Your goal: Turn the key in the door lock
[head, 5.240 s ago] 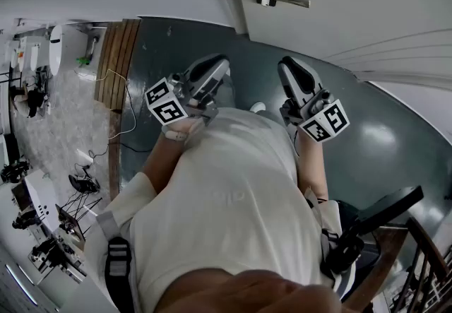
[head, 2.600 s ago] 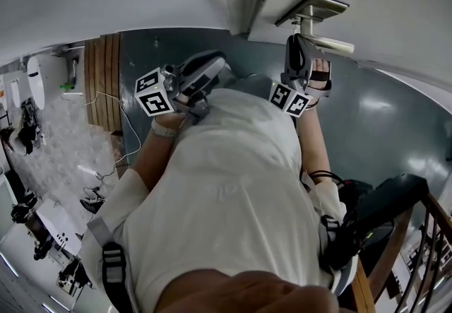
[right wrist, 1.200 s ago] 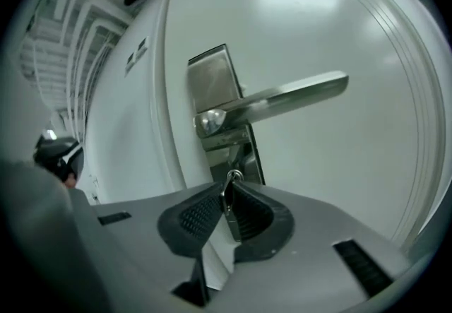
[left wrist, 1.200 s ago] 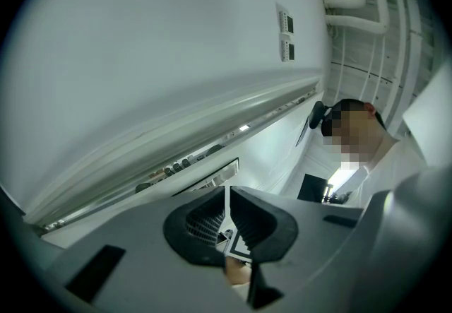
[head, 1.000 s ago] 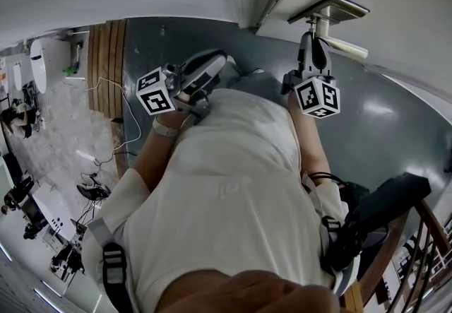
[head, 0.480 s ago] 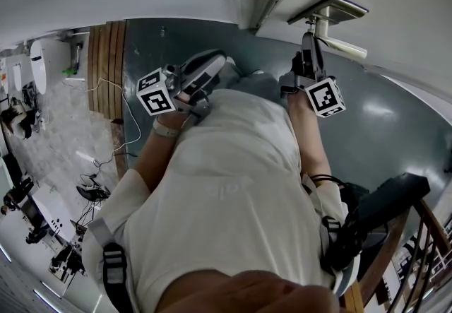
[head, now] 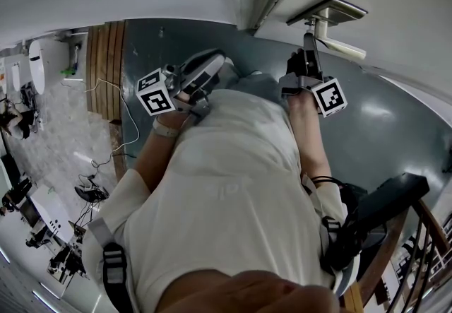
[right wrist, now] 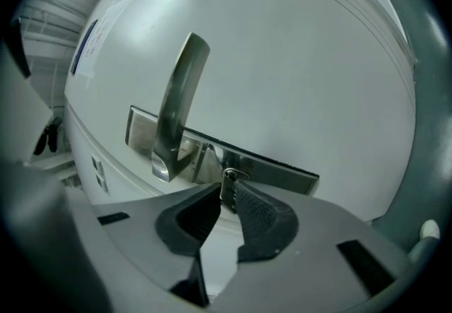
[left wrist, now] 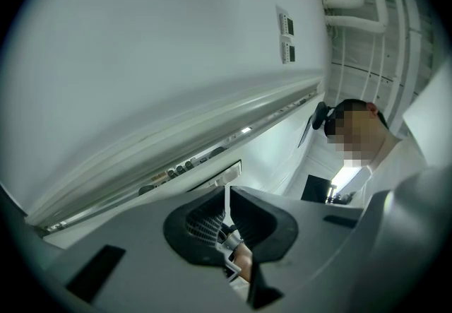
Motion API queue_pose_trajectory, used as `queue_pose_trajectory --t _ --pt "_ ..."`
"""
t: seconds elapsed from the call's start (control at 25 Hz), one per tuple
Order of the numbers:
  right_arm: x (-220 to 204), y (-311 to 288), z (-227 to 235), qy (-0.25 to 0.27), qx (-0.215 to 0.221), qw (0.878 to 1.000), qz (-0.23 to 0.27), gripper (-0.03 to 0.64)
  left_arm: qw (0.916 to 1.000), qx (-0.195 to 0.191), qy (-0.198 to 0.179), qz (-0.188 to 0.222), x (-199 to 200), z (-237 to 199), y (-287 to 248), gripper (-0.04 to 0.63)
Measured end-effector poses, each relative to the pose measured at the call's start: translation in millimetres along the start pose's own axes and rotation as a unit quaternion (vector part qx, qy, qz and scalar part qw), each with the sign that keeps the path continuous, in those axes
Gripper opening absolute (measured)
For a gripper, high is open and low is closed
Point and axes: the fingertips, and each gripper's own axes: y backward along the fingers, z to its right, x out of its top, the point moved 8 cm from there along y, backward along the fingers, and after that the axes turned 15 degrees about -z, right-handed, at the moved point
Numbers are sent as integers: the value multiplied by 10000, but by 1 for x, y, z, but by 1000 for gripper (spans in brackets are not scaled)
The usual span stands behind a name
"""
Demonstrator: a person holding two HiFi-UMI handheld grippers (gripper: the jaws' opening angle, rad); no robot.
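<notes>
Your right gripper (right wrist: 227,195) is up at the white door (right wrist: 296,57). Its two black fingers (right wrist: 261,216) are almost closed, and they pinch the small silver metal key (right wrist: 228,183) between their tips. The key sticks out of the shiny silver lock plate (right wrist: 282,172) on the door. It sits just beside the base of the long silver door handle (right wrist: 180,103), and the handle's bar runs away from the plate across the door.

In the head view, your right gripper (head: 308,50) points at the door right under the handle (head: 332,15), and its marker cube is on the end near you. The key is too small to see from there.

Your left gripper (head: 212,68) is close to your chest, by your white shirt (head: 233,184), well apart from the door handle. In the left gripper view its black fingers (left wrist: 265,223) are pressed together, with only a thin slit between them, and they hold nothing. That gripper (left wrist: 227,198) looks at a plain white wall (left wrist: 141,57).

Below you is the dark grey floor (head: 381,142).
</notes>
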Motion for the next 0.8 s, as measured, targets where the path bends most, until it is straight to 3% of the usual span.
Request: queue_pose_trajectory --t 0.32,0.52,0.6,0.8 --pt "-1 -2 6 -750 477 9960 79 60 10000 49 -30 38 -2 0 1 11" --pt "-4 -4 12 -1676 990 9807 175 58 10000 62 -55 42 -2 2 0 11" --pt "-6 -5 17 -2140 1265 9683 227 55 10000 61 -51 27 -2 2 -1 11" --pt "-16 -13 27 -3340 2018 9195 474 40 9999 84 -58 5 -1 1 0 11"
